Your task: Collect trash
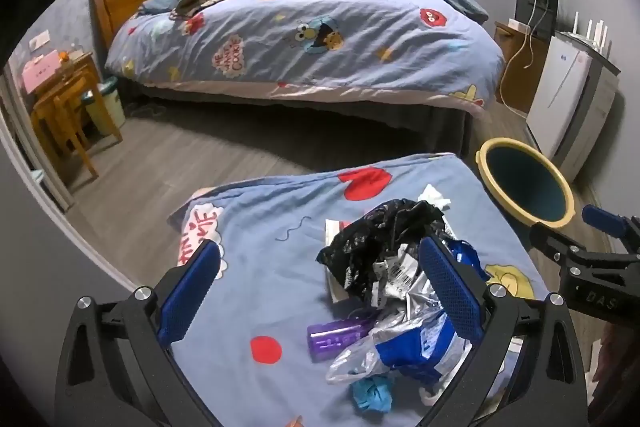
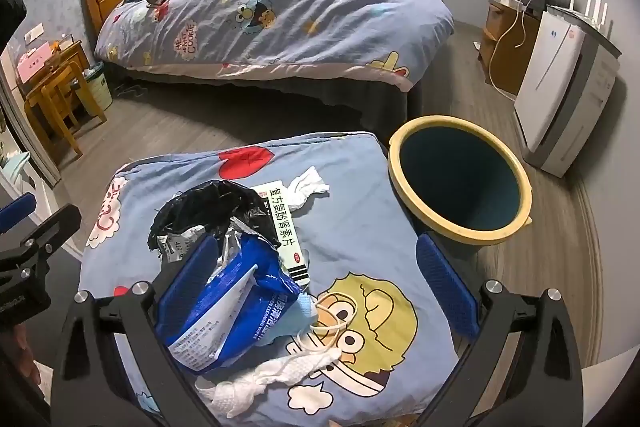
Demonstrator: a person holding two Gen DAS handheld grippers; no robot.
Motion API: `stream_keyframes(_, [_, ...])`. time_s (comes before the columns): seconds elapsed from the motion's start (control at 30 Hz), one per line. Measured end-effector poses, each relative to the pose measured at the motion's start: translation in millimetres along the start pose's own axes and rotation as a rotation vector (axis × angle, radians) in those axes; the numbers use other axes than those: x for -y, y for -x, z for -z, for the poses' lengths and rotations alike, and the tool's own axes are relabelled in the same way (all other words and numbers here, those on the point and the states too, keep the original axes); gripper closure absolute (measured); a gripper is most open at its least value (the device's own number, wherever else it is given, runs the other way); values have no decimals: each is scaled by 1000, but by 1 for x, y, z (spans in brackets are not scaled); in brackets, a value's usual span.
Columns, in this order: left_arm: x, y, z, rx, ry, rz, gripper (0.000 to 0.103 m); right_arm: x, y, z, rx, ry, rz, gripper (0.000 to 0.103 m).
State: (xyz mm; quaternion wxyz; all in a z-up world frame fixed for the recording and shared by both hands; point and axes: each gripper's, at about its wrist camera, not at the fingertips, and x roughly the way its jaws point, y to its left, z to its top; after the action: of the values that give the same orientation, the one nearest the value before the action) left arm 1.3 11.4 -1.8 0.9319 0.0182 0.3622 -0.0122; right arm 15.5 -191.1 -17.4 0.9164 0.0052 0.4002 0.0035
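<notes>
Both grippers, left (image 1: 320, 291) and right (image 2: 316, 285), are hanging open over the cloth (image 2: 360, 219), gripping nothing. Lying there: 1 black bag (image 2: 208, 199), 1 blue wrapper (image 2: 240, 303), 1 box (image 2: 286, 227), 2 tissues (image 2: 310, 187). 1 bin (image 2: 460, 183) is standing just beside.

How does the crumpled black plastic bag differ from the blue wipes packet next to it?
The crumpled black plastic bag is dark, unprinted and thin; the blue wipes packet is glossy blue and white with printed text. The bag lies farther from the camera, the packet nearer, torn open with its silver lining showing. Both lie on the blue cartoon cloth.
</notes>
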Motion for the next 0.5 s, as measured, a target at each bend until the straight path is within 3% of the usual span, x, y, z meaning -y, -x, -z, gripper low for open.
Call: stream_keyframes(0.5, [2, 0, 0, 0, -7, 0, 4, 1, -1, 0, -1, -4, 0, 5])
